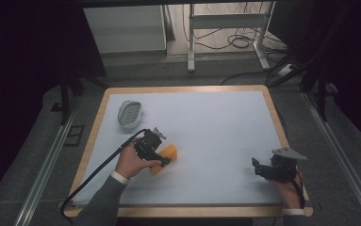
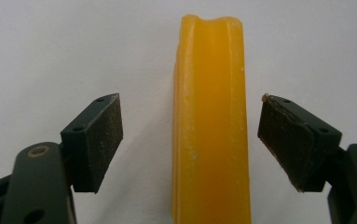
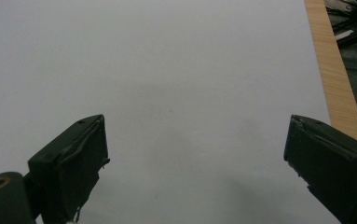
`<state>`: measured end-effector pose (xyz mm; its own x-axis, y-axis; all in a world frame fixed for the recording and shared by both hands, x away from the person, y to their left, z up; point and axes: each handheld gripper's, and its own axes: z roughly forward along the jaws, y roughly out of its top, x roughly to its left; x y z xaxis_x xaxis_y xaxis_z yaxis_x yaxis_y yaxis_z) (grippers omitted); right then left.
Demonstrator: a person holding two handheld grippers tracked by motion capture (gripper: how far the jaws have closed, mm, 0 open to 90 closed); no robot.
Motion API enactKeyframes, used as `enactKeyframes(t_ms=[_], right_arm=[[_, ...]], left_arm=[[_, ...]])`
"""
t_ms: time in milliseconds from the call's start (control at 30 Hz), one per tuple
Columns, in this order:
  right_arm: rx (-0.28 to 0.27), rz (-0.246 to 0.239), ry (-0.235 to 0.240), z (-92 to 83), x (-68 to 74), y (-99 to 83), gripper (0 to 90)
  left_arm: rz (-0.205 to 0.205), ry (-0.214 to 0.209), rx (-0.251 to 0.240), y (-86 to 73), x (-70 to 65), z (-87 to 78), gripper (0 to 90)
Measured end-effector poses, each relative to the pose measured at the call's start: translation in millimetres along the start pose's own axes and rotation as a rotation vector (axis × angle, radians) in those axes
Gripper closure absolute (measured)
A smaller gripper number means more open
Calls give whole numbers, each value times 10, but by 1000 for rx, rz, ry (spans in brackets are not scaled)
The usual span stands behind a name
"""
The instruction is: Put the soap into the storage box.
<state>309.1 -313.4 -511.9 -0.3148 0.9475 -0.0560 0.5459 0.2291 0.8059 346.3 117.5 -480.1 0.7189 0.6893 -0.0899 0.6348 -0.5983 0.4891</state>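
Left gripper (image 2: 190,140) angled down over the yellow bar (image 2: 211,130) — fingers wide, untouching; right gripper (image 3: 195,163) low over bare tabletop (image 3: 167,70), fingers wide — soap dish (image 1: 129,113) well apart.

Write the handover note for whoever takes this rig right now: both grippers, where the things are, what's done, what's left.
Left gripper: open, fingers either side of the yellow soap bar, touching neither side.
Right gripper: open, nothing between its fingers, near the table's right edge.
Soap bar lies flat on the white table top, left of centre. The soap dish sits apart from it, toward the far left corner, and looks empty.
Done: left gripper lined up on the bar.
Left: close on the bar and lift it; likely it goes to the dish.
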Motion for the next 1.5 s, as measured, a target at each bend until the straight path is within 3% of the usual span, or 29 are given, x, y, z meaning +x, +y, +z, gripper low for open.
enactKeyframes(t_ms=[533, 633, 700, 1033, 1300, 1500], right_arm=[[5, -6, -13, 10, -4, -9, 61], [2, -2, -13, 2, -8, -6, 61], [0, -4, -16, -2, -12, -5, 61], [-7, -2, -24, -9, -20, -3, 64], [-14, 12, -26, -24, -33, 2, 66], [-14, 12, -26, -24, -33, 2, 66]], left_arm=[[-16, -11, 72, 3, -2, 170, 432], [-11, -26, 64, 3, -12, 168, 529], [-10, -14, 48, 1, -24, 160, 590], [-3, -19, 53, -1, -4, 144, 602], [-13, -55, 53, -23, 64, 108, 605], [-35, -69, 23, -52, 145, 12, 605]])
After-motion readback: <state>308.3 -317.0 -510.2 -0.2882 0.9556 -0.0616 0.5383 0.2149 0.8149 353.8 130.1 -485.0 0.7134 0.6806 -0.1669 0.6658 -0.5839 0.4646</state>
